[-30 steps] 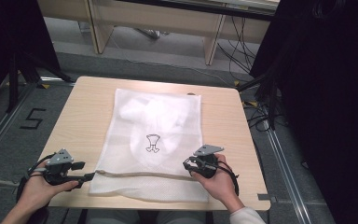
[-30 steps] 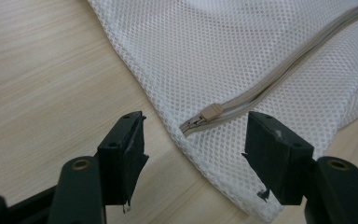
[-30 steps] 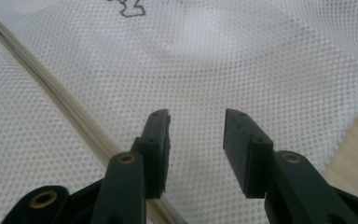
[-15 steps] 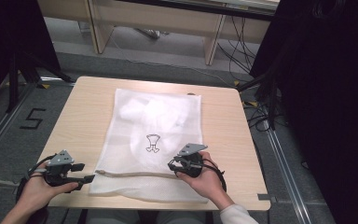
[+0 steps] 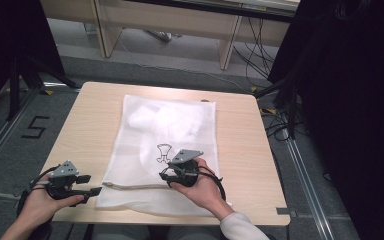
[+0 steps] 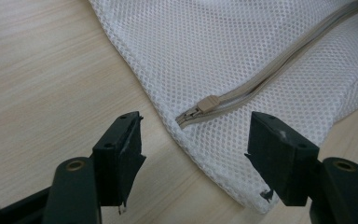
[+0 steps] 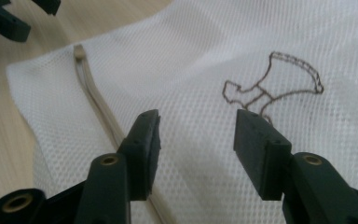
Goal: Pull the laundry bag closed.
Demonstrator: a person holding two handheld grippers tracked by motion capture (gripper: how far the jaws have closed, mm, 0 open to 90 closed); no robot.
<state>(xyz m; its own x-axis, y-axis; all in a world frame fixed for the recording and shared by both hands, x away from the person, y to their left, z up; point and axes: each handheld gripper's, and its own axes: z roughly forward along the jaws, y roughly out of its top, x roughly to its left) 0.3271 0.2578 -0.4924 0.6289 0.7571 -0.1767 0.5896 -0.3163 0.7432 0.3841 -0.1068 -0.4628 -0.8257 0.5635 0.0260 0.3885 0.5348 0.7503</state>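
Note:
A white mesh bag [image 5: 170, 125] lies flat on the wooden table [image 5: 240, 145], with a beige zipper [image 5: 135, 186] along its near edge. My left gripper [image 5: 91, 184] stands open at the bag's near left corner. Its jaws flank the zipper pull [image 6: 208, 103] without touching it, seen up close in the left gripper [image 6: 196, 122] view. My right gripper [image 5: 167, 175] hovers over the bag's front middle, beside a dark stitched emblem [image 7: 270, 88]. Its jaws have just been opening, and the right gripper [image 7: 198, 116] holds nothing, with only mesh beneath.
Bare table [image 6: 42, 70] lies left of the bag, and more to its right [image 5: 250, 175]. A desk frame [image 5: 225, 45] and cables [image 5: 275, 120] are on the floor beyond. A floor marking "5" [image 5: 34, 127] sits to the left.
My right gripper has moved left along the bag's front, over the zipper line, and its jaws stand wider. The left gripper has stayed in place.

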